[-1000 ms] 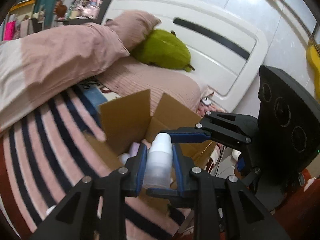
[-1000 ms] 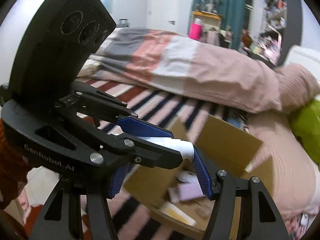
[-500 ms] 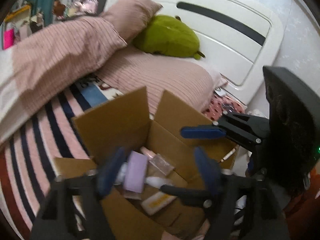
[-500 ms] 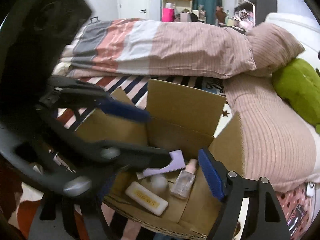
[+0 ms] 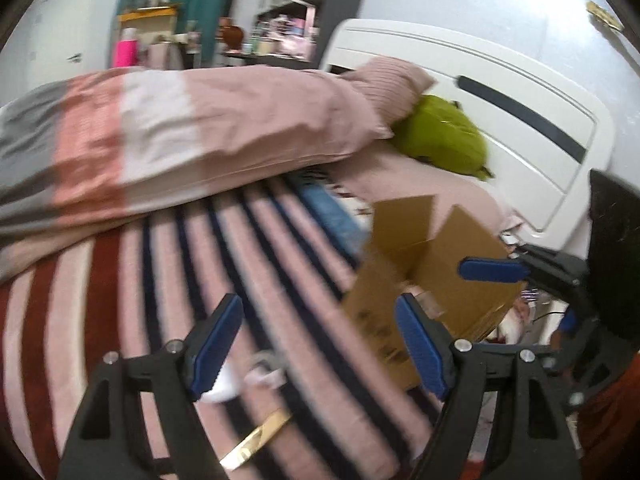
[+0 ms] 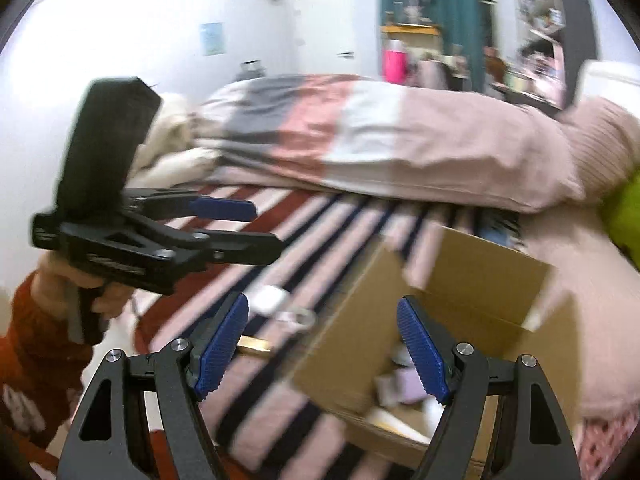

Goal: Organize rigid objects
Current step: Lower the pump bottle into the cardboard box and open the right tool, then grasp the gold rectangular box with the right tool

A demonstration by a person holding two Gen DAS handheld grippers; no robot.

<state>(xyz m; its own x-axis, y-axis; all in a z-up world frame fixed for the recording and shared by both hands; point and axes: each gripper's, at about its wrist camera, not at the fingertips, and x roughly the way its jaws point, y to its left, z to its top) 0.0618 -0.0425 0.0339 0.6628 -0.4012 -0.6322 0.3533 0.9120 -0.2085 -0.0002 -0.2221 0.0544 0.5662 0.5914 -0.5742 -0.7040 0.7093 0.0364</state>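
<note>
Left wrist view: left gripper (image 5: 316,340), jaws apart after just opening, nothing between them. Beneath, on the striped bedspread (image 5: 120,320): small white item (image 5: 224,386), blurred clear piece (image 5: 266,364), gold bar (image 5: 256,438) nearest. Cardboard box (image 5: 424,264), flaps open, to the right. Green plush (image 5: 444,138) far, against the white headboard (image 5: 500,120).

Right wrist view: right gripper (image 6: 322,346), jaws apart after just opening, empty. Box (image 6: 460,308) directly below, right of centre; contents blurred. Left gripper (image 6: 224,228) at left, held by a hand (image 6: 86,288) in a red sleeve (image 6: 32,360).

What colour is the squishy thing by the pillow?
Green plush toy; the left wrist view shows it best.
</note>
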